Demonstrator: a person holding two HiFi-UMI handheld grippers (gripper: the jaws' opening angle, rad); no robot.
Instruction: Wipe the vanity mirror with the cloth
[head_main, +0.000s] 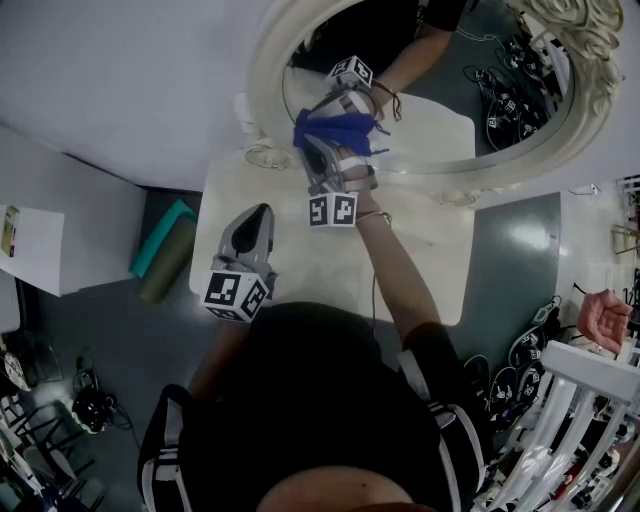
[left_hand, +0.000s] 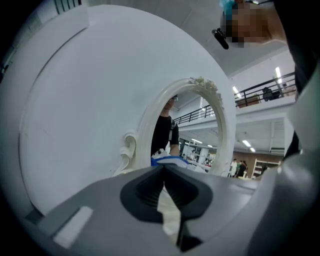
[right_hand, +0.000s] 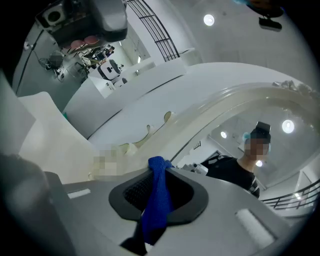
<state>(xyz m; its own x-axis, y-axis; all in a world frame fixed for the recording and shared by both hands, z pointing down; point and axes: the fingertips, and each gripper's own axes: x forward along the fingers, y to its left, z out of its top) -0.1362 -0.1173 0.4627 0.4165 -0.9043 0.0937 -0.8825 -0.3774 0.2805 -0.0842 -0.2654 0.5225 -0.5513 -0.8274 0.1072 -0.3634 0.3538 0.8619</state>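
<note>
The oval vanity mirror (head_main: 440, 90) in a cream carved frame stands at the back of a cream table (head_main: 430, 260). My right gripper (head_main: 313, 143) is shut on a blue cloth (head_main: 336, 129), which is pressed to the lower left of the glass, its reflection meeting it there. In the right gripper view the cloth (right_hand: 157, 200) hangs between the jaws of the right gripper (right_hand: 159, 167), close under the mirror frame (right_hand: 225, 107). My left gripper (head_main: 262, 211) hovers shut and bare over the table's left part. From the left gripper (left_hand: 163, 167) I see the mirror (left_hand: 192, 130) ahead and the cloth (left_hand: 169, 160).
A teal box and an olive roll (head_main: 165, 250) lie on the floor left of the table. A white cabinet (head_main: 45, 250) stands further left. Cables (head_main: 535, 345) and a white rack (head_main: 580, 400) crowd the floor at right, near another person's hand (head_main: 603, 316).
</note>
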